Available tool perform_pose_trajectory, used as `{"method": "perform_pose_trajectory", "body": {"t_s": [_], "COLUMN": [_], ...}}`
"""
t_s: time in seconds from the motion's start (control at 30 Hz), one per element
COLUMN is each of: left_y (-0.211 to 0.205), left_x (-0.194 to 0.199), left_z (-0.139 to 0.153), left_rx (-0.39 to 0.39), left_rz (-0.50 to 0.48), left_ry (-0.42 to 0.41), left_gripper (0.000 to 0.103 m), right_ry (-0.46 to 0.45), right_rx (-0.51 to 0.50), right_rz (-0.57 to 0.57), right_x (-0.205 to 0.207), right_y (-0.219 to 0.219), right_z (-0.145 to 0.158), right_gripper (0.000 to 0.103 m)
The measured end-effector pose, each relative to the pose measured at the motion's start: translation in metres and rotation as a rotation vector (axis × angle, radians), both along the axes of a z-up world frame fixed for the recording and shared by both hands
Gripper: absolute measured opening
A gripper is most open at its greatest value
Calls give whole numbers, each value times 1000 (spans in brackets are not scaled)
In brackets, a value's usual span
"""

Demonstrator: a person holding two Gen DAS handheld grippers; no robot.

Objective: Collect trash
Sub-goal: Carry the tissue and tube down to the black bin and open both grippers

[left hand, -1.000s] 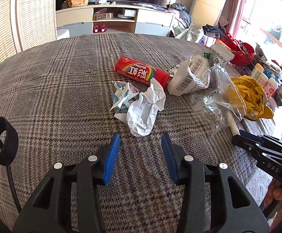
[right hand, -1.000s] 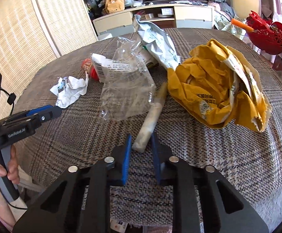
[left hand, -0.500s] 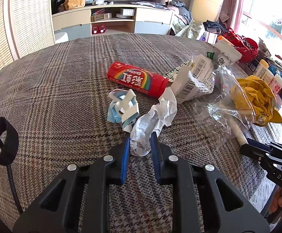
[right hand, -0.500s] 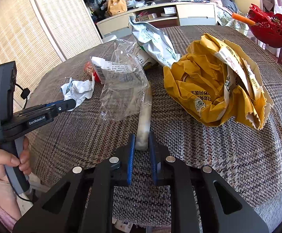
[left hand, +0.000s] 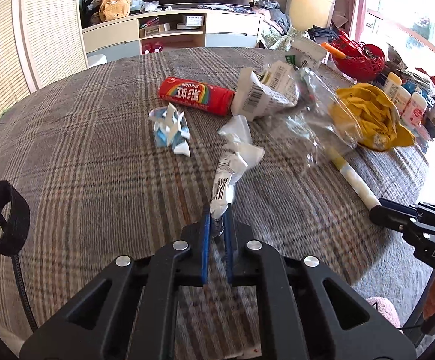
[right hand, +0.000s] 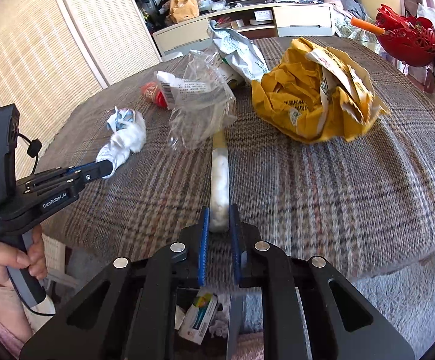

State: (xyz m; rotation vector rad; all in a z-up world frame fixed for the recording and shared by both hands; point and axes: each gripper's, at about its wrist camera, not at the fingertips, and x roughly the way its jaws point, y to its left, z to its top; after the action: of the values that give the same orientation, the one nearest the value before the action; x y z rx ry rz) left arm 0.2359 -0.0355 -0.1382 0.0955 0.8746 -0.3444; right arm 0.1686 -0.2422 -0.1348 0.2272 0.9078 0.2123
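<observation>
Two grips on table litter — both jaws pinching.
Left gripper [left hand: 217, 220] clamps the crumpled white paper [left hand: 235, 156] by its tail; right gripper [right hand: 219, 220] nips the white tube [right hand: 220, 186] by its end, its far tip under the clear bag [right hand: 201, 111] — a lift may tear the paper or drag the bag.

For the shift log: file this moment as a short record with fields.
surface: plaid-cloth table
left gripper: shut on crumpled white paper wrapper
right gripper: shut on long white tube-shaped packet
still lying on table: red candy tube, blue-white paper scrap, clear plastic bag, crumpled yellow paper bag
</observation>
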Motion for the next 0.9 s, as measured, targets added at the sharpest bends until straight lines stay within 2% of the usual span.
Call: {"method": "perform_pose_trajectory", "body": {"t_s": [0.33,0.57,0.9], "left_y": [9,12,13], "left_x": [-73,-127,-168], "left_z": [1,-4,-41], "left_rx": [-20,-34,-16], "left_rz": [-3,-15,-22], "left_ry": [-7,-5,64], "left_gripper": [5,5,5], "right_ry": [5,32,92], "right_rx": [22,40,52], "right_rz": [10,41,72], "right_x": [-50,-89,-122], "right_y": [2,10,36], "right_z": [-1,-19,-54], "right_gripper": [14,14,14]}}
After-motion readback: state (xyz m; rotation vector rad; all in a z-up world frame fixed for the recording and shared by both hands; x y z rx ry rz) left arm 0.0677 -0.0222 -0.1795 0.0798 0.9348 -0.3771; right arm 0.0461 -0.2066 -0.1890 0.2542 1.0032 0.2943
